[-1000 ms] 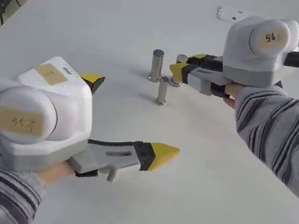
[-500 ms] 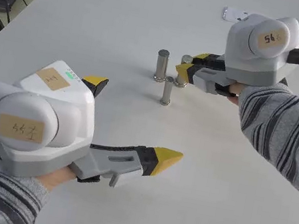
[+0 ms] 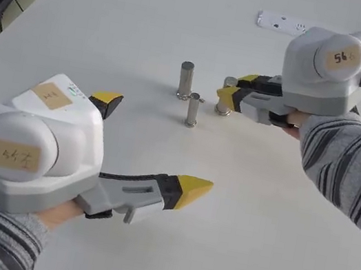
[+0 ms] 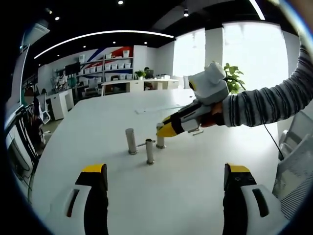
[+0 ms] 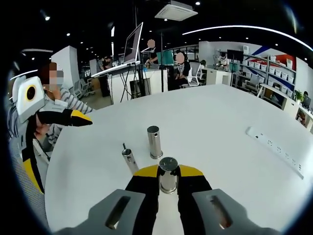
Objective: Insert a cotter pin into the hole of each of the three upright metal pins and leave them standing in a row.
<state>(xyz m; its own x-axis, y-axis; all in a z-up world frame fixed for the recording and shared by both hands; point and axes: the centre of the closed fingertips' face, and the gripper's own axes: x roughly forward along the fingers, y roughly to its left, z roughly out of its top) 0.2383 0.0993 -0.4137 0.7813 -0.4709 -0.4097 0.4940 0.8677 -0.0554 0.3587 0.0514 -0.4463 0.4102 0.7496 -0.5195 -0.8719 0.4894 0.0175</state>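
Nearest, the left gripper [image 3: 149, 143] is held with jaws wide apart, well short of the gripped pin [image 5: 168, 177]. That pin is clamped upright by the right gripper [image 5: 168, 171]. Just beside it a second pin [image 3: 193, 109] carries a cotter pin [image 4: 142, 144], with a third pin [image 3: 186, 80] beyond. The gripped pin is best kept upright and lined up with these.
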